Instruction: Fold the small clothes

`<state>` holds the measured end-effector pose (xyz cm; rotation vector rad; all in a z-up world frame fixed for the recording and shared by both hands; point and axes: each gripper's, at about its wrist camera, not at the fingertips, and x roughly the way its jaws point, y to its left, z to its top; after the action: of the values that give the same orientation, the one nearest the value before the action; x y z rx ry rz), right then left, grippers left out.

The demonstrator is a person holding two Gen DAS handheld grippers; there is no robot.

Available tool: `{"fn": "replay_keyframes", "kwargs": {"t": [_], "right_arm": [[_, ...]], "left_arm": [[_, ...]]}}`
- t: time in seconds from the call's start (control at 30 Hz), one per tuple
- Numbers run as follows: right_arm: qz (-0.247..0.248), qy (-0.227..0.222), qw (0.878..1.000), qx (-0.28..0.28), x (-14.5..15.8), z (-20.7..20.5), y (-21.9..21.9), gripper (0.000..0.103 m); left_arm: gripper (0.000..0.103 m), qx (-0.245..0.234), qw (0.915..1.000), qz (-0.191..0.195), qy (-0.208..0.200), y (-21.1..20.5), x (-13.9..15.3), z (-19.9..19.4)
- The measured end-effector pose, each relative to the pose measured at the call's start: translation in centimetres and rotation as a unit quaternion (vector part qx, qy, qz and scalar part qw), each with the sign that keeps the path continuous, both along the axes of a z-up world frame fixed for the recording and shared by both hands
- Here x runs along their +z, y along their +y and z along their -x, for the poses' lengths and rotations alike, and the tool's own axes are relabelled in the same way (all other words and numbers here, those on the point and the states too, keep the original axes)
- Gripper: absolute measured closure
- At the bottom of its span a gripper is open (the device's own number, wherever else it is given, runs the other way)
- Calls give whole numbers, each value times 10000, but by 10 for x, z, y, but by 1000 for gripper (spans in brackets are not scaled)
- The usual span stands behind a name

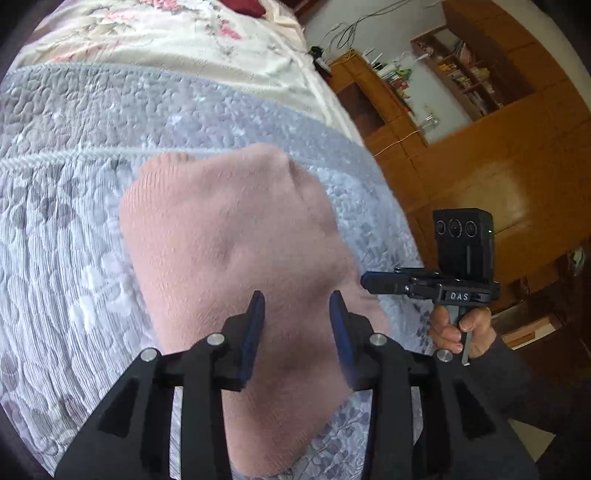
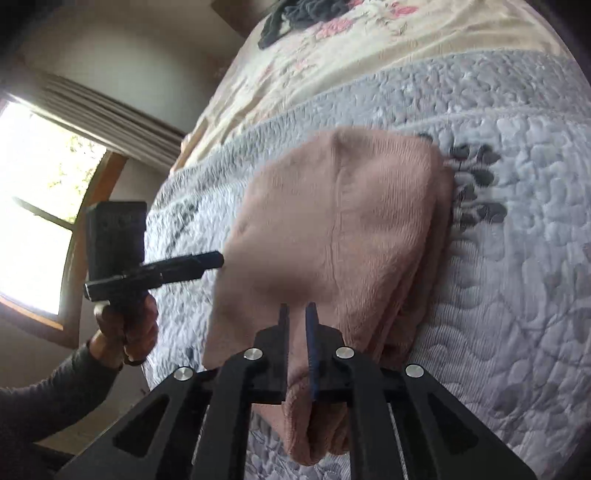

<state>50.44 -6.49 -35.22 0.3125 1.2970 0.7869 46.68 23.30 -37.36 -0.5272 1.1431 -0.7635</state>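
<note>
Pink knit garment [image 1: 236, 251] folded on a grey quilted bedspread [image 1: 66, 229], left gripper [image 1: 297, 299] spread wide above it, right gripper [image 2: 296, 308] narrowed, pinching its near edge, floral sheet [image 1: 155, 33] beyond, wooden shelves [image 1: 465, 74], bright window [image 2: 33, 206]

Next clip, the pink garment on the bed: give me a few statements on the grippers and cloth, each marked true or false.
1. The right gripper has its fingers closed on the pink garment. True.
2. The left gripper is clamped on cloth. False: its fingers stand apart over the garment.
3. The garment lies on a grey quilted bedspread. True.
4. The garment is blue denim. False: it is pink knit.
</note>
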Motion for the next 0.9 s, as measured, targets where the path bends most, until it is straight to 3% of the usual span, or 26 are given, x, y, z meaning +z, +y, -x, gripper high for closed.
{"fn": "replay_keyframes", "kwargs": {"t": [0.03, 0.1, 0.17, 0.27, 0.37, 0.47, 0.53, 0.57, 0.63, 0.7, 0.77, 0.83, 0.9], "right_arm": [[219, 30, 9998, 4, -13, 1, 1, 100], [147, 161, 9997, -143, -30, 3, -17, 103], [24, 236, 9993, -291, -30, 5, -28, 103], [81, 17, 9995, -306, -3, 14, -31, 99], [-274, -173, 9994, -83, 23, 28, -19, 98], [78, 162, 9998, 91, -4, 34, -1, 98], [463, 312, 9984, -75, -28, 34, -12, 103], [323, 416, 9982, -282, -32, 33, -23, 103], [257, 381, 9973, -575, -25, 37, -40, 103], [45, 237, 9976, -650, -7, 44, -43, 99], [-349, 117, 9976, -592, 9, 53, -39, 98], [-351, 231, 9977, -528, 1, 56, -32, 97], [223, 448, 9978, -436, -25, 54, -26, 99]], "left_arm": [[72, 21, 10000, -16, 76, -1, -9, -1], [90, 142, 9997, 45, 218, 1, -20, -4], [91, 184, 9994, 68, 289, 0, -21, -5], [70, 202, 9993, 225, 237, 5, -2, 3], [66, 99, 9989, 451, 64, 9, 17, 25], [65, 157, 9992, 64, 362, 2, -5, 33], [68, 194, 9981, 99, 582, 4, -19, 38], [68, 278, 9973, 186, 661, 8, -19, 40], [62, 402, 9967, 343, 612, 16, -7, 53], [38, 500, 9958, 581, 509, 28, 8, 70], [22, 744, 9942, 644, 430, 43, 15, 89], [21, 989, 9919, 590, 538, 55, 11, 104], [20, 1138, 9898, 539, 671, 65, 4, 113]]}}
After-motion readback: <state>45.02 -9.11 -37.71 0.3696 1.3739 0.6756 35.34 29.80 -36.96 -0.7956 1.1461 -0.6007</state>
